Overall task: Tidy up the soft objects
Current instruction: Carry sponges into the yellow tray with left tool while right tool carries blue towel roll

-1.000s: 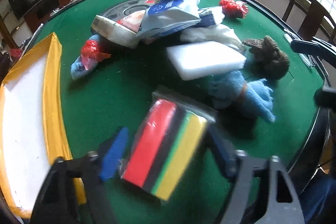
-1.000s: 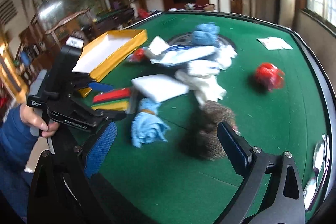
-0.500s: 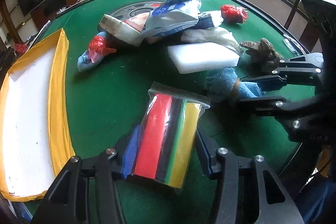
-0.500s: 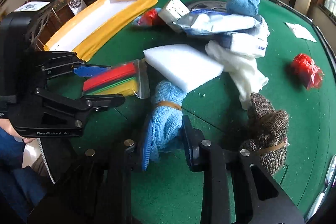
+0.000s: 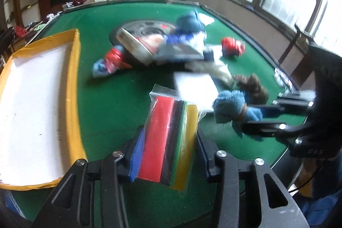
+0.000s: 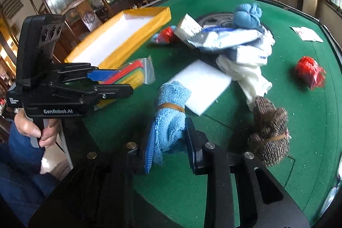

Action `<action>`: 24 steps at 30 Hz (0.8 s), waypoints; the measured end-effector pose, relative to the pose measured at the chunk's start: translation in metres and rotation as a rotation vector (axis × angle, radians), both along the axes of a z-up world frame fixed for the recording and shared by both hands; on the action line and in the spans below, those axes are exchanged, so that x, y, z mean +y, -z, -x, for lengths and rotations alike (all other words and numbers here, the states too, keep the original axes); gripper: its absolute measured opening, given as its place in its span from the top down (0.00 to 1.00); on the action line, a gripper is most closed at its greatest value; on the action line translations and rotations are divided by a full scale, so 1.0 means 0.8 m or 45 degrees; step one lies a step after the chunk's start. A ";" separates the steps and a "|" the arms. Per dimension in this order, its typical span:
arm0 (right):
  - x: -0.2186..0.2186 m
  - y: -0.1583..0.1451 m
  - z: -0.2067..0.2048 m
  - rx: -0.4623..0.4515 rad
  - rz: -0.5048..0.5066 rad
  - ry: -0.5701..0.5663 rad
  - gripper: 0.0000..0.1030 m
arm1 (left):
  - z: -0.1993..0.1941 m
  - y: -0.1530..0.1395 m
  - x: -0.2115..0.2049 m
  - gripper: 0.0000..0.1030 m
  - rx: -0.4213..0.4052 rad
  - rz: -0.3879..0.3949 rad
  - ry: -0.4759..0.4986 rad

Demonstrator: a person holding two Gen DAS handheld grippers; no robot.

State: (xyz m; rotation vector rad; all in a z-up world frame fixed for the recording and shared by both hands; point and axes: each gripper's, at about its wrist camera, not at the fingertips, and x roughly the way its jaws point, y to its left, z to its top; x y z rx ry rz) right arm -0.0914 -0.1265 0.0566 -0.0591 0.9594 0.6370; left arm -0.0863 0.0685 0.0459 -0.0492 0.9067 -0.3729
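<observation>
The left tongs (image 5: 168, 155) are closing on a bag of coloured sponges (image 5: 171, 138); the right tongs (image 6: 168, 146) clamp a blue towel (image 6: 171, 116), a brown bundle (image 6: 270, 136) just right of them

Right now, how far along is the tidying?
Nothing is in the yellow box yet. The left gripper is closing on the bagged colour pack; the right gripper clamps the blue towel. The foam pad, brown bundle and pile remain.

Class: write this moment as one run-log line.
left tongs: closing on bagged coloured sponges | right tongs: shut on blue towel roll | yellow tray: nothing inside
</observation>
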 end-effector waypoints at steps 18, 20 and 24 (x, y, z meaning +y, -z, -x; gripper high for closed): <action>0.119 -0.071 -0.034 -0.024 -0.200 -0.185 0.75 | 0.037 -0.088 0.171 0.57 -0.221 0.022 -0.419; 0.133 -0.079 -0.038 -0.035 -0.207 -0.202 0.75 | 0.040 -0.093 0.179 0.57 -0.238 0.018 -0.444; 0.160 -0.090 -0.048 -0.039 -0.221 -0.230 0.75 | 0.034 -0.097 0.198 0.57 -0.254 -0.009 -0.499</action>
